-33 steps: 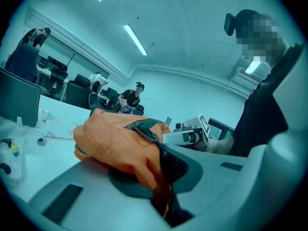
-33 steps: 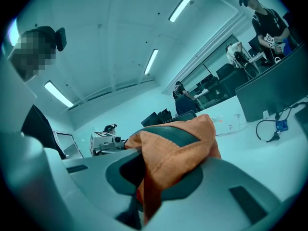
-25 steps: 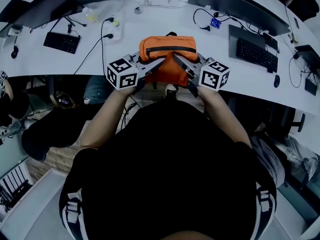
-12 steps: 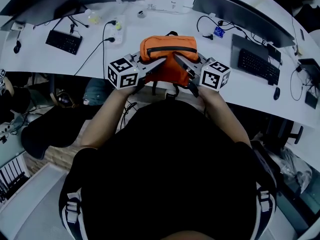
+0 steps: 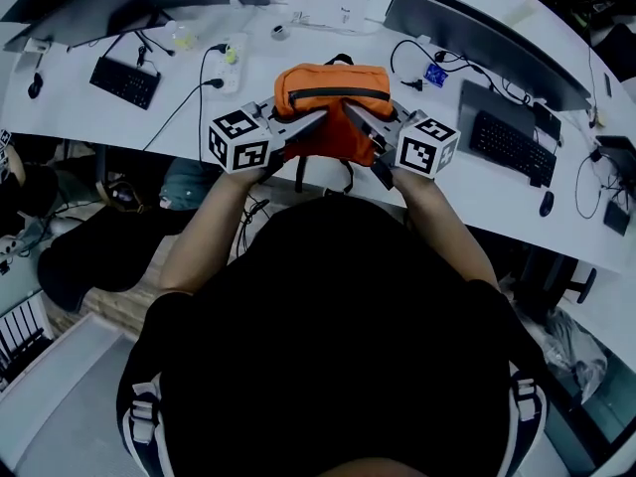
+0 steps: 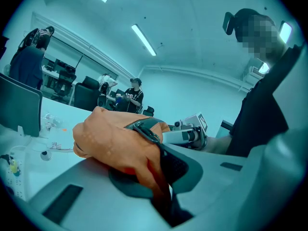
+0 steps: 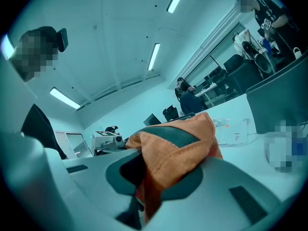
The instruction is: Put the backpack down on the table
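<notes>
Pinching orange backpack (image 5: 333, 79) fabric, left hand-held gripper (image 5: 320, 119) and right hand-held gripper (image 5: 349, 110) hold it at the table (image 5: 89, 117) edge.

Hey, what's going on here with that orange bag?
A person holds an orange backpack with a gripper in each hand. The left gripper and the right gripper are each shut on its fabric, one from either side. The backpack is over the near edge of the white table, with its straps hanging below the edge. Whether it already rests on the table is unclear.
</notes>
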